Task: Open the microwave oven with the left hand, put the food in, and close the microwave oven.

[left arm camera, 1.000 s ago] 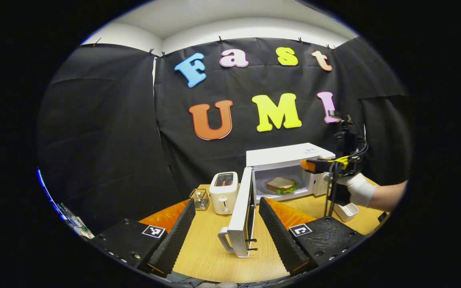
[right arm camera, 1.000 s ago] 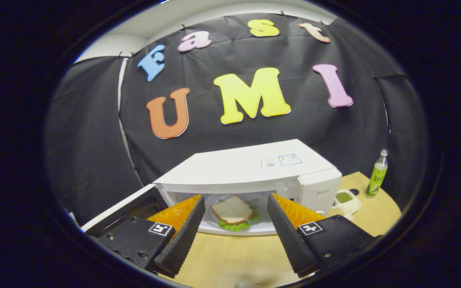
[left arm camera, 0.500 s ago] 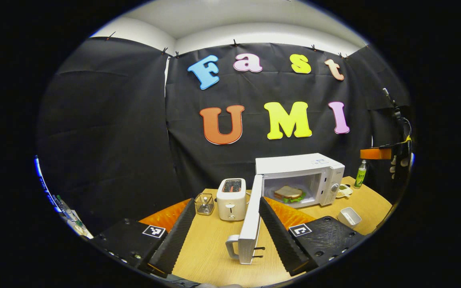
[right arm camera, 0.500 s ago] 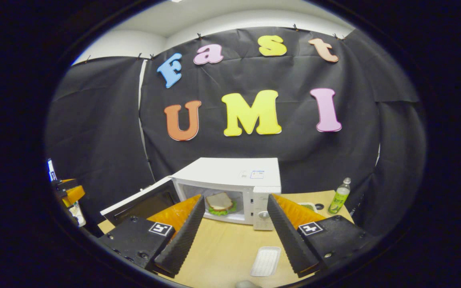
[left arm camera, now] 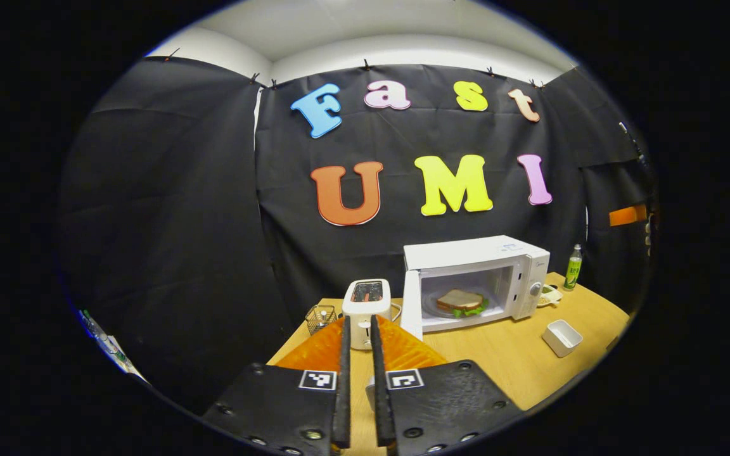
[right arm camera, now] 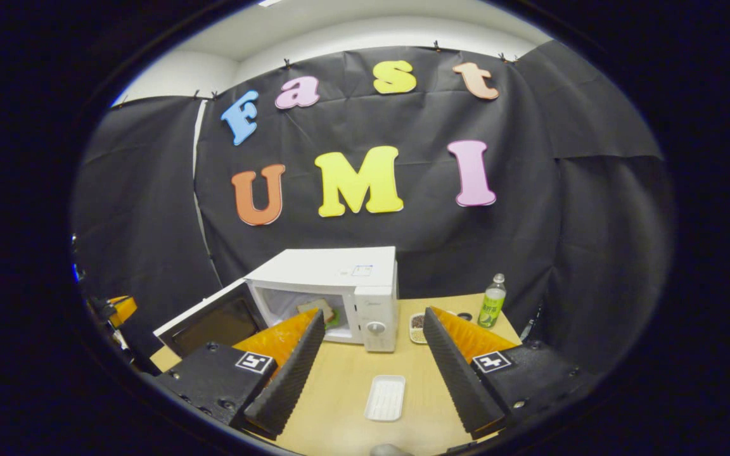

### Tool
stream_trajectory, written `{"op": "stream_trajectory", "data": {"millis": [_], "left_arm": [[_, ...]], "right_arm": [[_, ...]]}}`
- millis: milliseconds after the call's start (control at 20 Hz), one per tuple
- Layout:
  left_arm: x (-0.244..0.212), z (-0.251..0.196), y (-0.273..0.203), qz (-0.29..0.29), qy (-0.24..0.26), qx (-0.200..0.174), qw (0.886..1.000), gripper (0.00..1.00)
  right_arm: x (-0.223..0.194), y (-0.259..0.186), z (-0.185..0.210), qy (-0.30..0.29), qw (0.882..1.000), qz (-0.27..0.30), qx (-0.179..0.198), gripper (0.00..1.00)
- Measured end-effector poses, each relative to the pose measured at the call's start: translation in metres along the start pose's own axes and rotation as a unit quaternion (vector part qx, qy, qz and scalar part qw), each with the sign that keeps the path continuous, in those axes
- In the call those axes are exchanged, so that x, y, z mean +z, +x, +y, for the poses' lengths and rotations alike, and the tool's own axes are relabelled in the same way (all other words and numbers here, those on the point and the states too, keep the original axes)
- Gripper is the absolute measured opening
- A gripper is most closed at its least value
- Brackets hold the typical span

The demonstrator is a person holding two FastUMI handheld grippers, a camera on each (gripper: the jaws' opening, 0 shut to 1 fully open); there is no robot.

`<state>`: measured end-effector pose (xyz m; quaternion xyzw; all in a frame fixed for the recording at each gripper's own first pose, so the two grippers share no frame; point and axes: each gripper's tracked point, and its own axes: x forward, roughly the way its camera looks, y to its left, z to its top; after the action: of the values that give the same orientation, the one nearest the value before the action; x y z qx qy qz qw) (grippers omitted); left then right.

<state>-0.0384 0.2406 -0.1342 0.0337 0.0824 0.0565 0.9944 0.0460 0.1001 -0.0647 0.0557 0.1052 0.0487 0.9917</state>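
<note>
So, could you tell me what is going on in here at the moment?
A person holding a gripper in each hand is partway through a microwave task. The sandwich already sits inside the microwave, whose door stands open. The left gripper is nearly shut, apparently around the door's handle, though that is hard to tell. The right gripper is open and empty, back over the table above a white tray.

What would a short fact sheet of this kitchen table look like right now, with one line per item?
microwave oven: white, door swung open
food: sandwich on the plate inside the oven
toaster: white, left of the oven
wire basket: left of the toaster
green bottle: upright, right of the oven
white tray: flat on the table, in front of the oven
left gripper: fingers nearly together, a pale object partly seen between them
right gripper: fingers wide apart, holding nothing
</note>
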Motion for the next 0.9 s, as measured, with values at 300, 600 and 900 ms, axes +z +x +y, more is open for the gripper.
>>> {"op": "stream_trajectory", "data": {"millis": [300, 600, 900], "left_arm": [[-0.059, 0.024, 0.027, 0.036, -0.009, 0.013, 0.999, 0.00], [-0.106, 0.013, 0.052, 0.081, -0.004, -0.013, 0.997, 0.00], [-0.111, -0.013, 0.053, 0.088, 0.014, -0.041, 0.995, 0.00]], "right_arm": [[-0.002, -0.012, -0.006, 0.008, 1.000, 0.015, -0.015, 0.99], [-0.002, -0.030, -0.009, -0.006, 0.999, 0.018, -0.034, 0.92], [-0.006, -0.037, -0.007, 0.012, 0.999, 0.026, -0.025, 0.99]]}}
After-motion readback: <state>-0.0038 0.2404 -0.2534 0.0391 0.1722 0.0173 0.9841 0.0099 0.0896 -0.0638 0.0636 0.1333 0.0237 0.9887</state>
